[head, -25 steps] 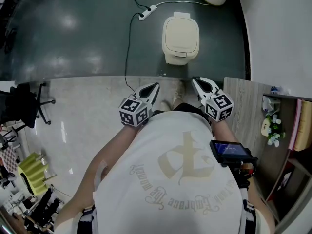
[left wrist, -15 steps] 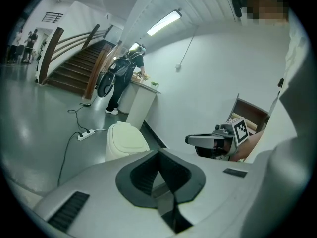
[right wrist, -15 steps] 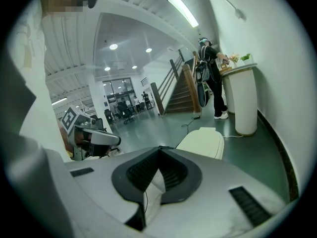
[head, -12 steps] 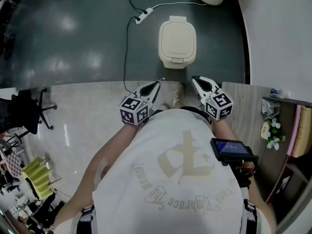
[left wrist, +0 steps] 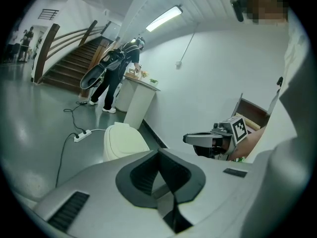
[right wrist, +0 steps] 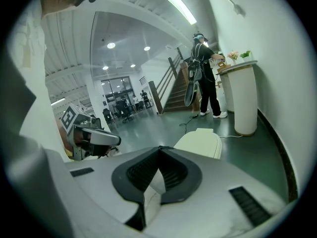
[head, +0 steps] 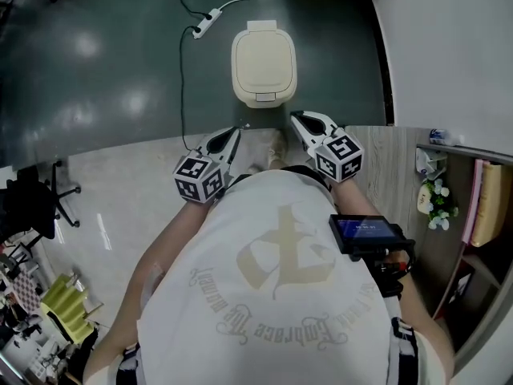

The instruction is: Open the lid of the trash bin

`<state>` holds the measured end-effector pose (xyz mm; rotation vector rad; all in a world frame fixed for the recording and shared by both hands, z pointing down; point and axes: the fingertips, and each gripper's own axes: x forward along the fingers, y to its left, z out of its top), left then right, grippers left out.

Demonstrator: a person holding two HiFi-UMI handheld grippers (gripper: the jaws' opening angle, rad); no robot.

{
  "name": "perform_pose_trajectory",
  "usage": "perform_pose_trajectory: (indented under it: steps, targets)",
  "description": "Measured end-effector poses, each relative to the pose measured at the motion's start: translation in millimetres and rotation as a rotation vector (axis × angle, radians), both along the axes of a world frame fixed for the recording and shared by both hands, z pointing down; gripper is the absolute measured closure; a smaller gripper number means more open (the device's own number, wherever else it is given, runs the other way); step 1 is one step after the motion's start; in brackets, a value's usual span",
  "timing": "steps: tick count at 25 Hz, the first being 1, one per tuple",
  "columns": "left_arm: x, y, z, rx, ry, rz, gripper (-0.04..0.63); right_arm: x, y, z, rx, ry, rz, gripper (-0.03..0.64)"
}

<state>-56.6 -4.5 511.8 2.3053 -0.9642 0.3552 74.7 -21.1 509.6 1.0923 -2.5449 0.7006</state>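
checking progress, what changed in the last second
The person has stepped toward the bin, which now sits nearer, just ahead of the left gripper and right gripper. Nothing was grasped. Unchanged: lid down, both grippers shut, empty, side by side.

Left gripper (head: 231, 137), right gripper (head: 297, 119) held side by side, jaws together, empty.

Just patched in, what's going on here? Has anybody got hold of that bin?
A person stands facing the cream trash bin, with the left gripper and the right gripper pointed toward it but short of it. Both grippers' jaws are together with nothing between them. The lid is down and nothing touches it, so the opening has not begun. A second person stands at a counter further back, away from the bin.
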Motion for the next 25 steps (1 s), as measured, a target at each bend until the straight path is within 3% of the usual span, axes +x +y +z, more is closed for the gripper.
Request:
perform_pose_trajectory:
  steps: [25]
  targets:
    - [-27.5, -30.1, 26.0, -0.078, -0.004, -0.127, 0.581, -42.4, -68.3, 63.3, -0.102, 0.116, -0.188, 0.611]
